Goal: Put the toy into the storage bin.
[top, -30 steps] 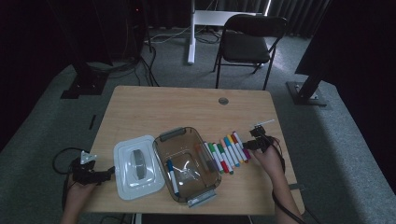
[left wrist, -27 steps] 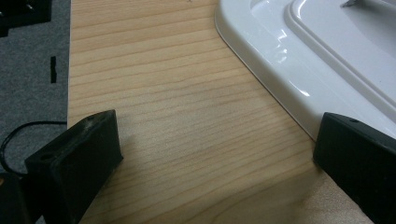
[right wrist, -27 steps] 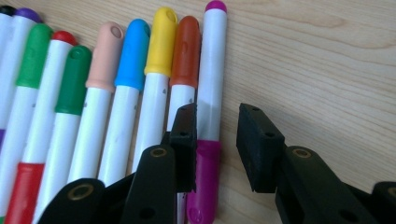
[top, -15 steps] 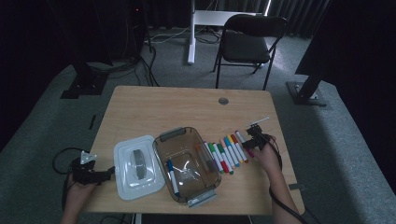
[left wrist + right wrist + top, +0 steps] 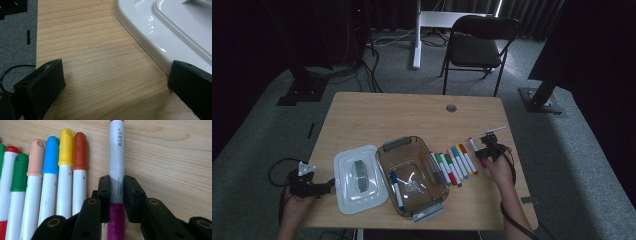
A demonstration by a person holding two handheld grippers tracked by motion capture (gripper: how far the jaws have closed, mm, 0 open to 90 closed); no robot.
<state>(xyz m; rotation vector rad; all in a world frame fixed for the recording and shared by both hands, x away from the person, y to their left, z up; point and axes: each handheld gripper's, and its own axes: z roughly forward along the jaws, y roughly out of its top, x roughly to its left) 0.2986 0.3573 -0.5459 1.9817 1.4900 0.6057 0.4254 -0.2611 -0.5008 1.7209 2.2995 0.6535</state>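
On the right side of the table (image 5: 377,115), the right gripper (image 5: 488,149) has closed on the purple marker (image 5: 116,170), its jaws pinching the grey barrel just above the purple cap; a second ago they stood slightly wider and have just been closing around it. The marker lies flat on the wood, just beside the red one that ends the row of markers (image 5: 453,167), and it has not left its place since the earlier frames. The hand has barely shifted. At the left edge, the left gripper (image 5: 314,187) stays put, jaws wide with bare wood between them.

From above, the clear box (image 5: 412,175) sits between the white lid (image 5: 359,179) and the row, a blue marker (image 5: 396,190) inside it. The right gripper view adds the pinch itself and print on the barrel. The left gripper view shows one jaw just beside the lid's rim (image 5: 150,47); whether they touch cannot be told.
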